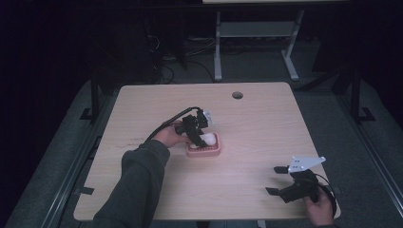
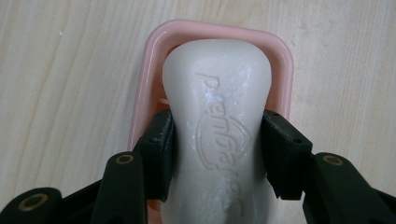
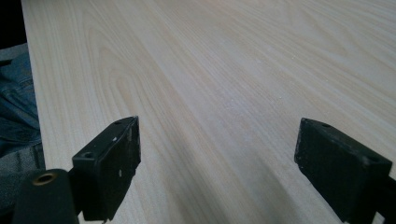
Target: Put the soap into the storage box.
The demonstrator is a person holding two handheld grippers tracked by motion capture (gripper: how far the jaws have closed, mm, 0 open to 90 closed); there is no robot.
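Observation:
A white bar of soap (image 2: 219, 126) with embossed lettering lies over a pink soap dish (image 2: 149, 60). My left gripper (image 2: 217, 144) is shut on the soap, its black pads (image 2: 161, 149) pressing both long sides. From above, the pink soap dish (image 1: 211, 151) sits near the table's middle with the white soap (image 1: 209, 139) in it and the left gripper (image 1: 197, 133) over it. My right gripper (image 1: 277, 179) rests open near the table's front right corner. In the right gripper view its jaws stand wide apart over bare wood, nothing between the right gripper (image 3: 217, 163) fingertips.
The light wooden table (image 1: 256, 123) has a round cable hole (image 1: 237, 95) near its far edge. Beyond it stand a desk frame (image 1: 256, 42) and cables on a dark floor. A denim-clad leg (image 3: 16, 107) shows past the table's edge.

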